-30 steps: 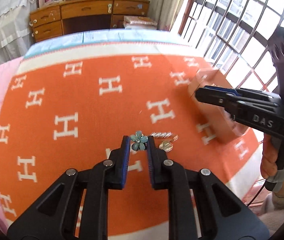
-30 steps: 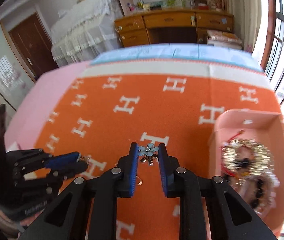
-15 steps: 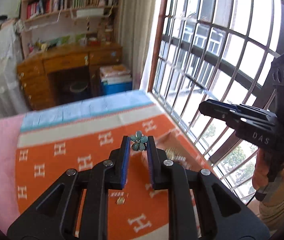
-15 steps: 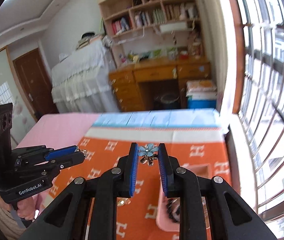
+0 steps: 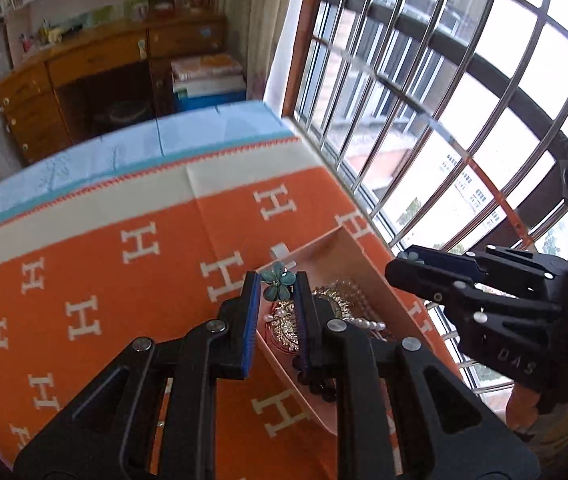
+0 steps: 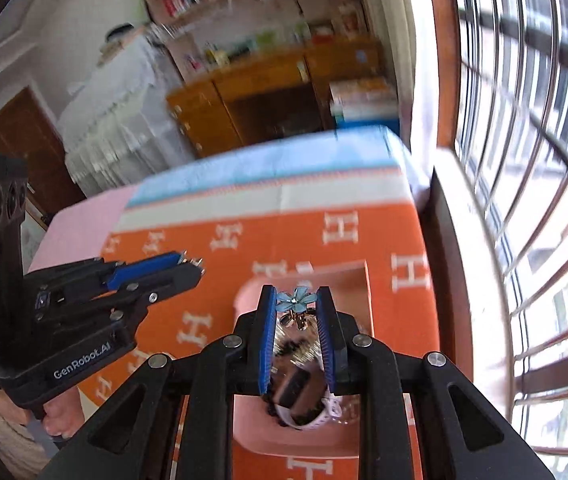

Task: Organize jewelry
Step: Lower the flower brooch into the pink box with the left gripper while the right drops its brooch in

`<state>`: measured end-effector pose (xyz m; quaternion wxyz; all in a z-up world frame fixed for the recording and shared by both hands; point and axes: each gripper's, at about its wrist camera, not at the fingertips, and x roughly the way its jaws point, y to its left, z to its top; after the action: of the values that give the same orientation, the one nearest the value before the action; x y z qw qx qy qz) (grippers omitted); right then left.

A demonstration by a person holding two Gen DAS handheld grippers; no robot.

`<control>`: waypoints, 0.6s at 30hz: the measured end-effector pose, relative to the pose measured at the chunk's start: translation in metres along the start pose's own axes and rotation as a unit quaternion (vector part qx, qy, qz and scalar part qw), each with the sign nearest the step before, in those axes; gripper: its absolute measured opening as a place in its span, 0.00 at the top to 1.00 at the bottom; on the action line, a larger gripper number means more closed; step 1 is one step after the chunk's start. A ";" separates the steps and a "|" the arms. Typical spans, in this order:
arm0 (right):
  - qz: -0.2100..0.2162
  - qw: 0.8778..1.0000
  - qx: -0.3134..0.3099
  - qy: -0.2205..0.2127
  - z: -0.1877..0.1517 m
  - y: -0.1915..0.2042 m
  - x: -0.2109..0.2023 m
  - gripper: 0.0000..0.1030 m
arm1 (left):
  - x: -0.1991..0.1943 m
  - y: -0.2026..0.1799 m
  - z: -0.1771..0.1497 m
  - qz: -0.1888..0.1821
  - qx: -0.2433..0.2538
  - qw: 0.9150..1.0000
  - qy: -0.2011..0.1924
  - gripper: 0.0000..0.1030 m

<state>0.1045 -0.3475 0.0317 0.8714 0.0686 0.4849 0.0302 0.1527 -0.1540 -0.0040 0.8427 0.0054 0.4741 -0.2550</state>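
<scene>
A: Left gripper (image 5: 277, 282) – state?
B: Clamped on a teal flower earring (image 5: 278, 279) right at the tips, petals facing the cam, so its flat face looks back along the fingers. Below it: the pink box (image 5: 326, 249), long axis running away toward the window (image 5: 444, 92).
A: Right gripper (image 6: 297, 300)?
B: Also pinching a flower earring (image 6: 296, 298), pale blue; petals span pad to pad, gold post hangs down toward the box. Frame's blurred, so post detail is prob. unreliable.
A: Box contents?
B: Gold pieces (image 5: 330, 300), pearls (image 5: 370, 323), dark beads. Box sits on the orange H-print blanket (image 5: 95, 280), near the window-side edge.
</scene>
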 end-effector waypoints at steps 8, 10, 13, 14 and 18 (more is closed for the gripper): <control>-0.024 0.998 0.027 0.048 -0.012 -0.025 0.058 0.78 | 0.066 0.005 -0.006 0.019 0.001 0.998 0.055 0.85; -0.022 0.998 0.031 0.054 -0.014 -0.030 0.067 0.75 | 0.076 0.008 -0.007 0.020 0.001 0.997 0.068 0.82; -0.028 0.998 0.029 0.047 -0.010 -0.030 0.094 0.66 | 0.081 0.010 -0.009 -0.001 -0.001 0.997 0.082 0.73; -0.030 0.998 0.026 0.043 -0.010 -0.029 0.096 0.66 | 0.080 0.009 -0.009 -0.005 -0.002 0.997 0.081 0.69; -0.028 0.999 0.018 0.037 -0.011 -0.022 0.094 0.66 | 0.068 0.005 -0.011 -0.010 0.003 0.997 0.075 0.60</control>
<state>0.1447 -0.3568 -0.0567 0.8521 0.0694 0.5187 -0.0008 0.1747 -0.1761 -0.0655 0.8021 0.0219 0.5353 -0.2637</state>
